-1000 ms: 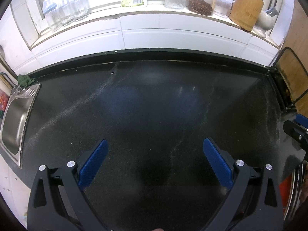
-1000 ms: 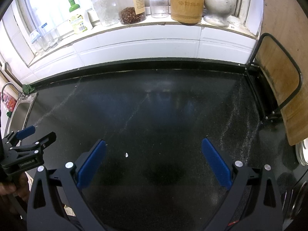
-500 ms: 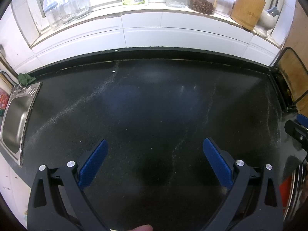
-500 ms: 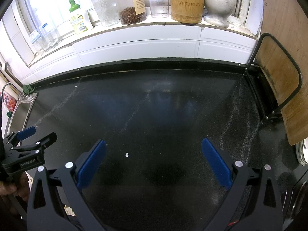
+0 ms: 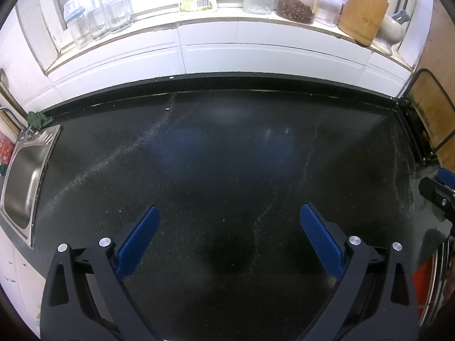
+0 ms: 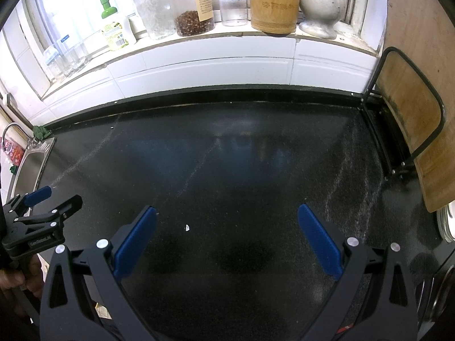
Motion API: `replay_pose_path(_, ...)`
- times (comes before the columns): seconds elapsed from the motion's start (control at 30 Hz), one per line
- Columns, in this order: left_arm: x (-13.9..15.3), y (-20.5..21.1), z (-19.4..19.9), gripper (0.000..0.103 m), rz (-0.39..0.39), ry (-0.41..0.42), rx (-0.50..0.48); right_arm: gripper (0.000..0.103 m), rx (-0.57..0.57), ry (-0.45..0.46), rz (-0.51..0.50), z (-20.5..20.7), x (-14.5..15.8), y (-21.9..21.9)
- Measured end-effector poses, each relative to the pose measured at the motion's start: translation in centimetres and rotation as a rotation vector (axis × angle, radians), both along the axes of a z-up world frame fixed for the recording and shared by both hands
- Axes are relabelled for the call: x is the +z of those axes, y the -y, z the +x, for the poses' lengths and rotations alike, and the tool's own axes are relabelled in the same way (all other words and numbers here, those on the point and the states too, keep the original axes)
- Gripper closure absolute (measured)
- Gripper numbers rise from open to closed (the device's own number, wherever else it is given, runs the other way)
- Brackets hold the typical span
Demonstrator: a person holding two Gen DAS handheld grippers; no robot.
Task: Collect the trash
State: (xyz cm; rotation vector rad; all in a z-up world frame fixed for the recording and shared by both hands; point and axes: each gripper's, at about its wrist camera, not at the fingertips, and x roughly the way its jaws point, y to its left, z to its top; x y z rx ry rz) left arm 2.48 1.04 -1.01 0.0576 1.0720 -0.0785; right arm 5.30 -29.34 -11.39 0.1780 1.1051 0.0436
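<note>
Both blue-padded black grippers, right and left, spread wide, holding nothing, hovering over the black speckled countertop. Only visible trash: tiny white scrap just ahead of right gripper's left pad; second white fleck near back edge. Best to centre over the near scrap, drop pads to the surface, close slowly so it doesn't skitter.

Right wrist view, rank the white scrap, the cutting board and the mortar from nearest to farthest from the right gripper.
From the right gripper:
1. White scrap, on the black counter between the fingers, toward the left one.
2. Cutting board, standing at the right edge.
3. Mortar, on the far windowsill.
</note>
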Motion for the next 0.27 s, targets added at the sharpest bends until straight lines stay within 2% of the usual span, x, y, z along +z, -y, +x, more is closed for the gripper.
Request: replay_pose_path(0.27,-1.0,-0.2,0.4,0.007,-0.005,-0.022,-0.011,0.007,0.012,-0.002,0.032,-0.7,-0.7,0.1)
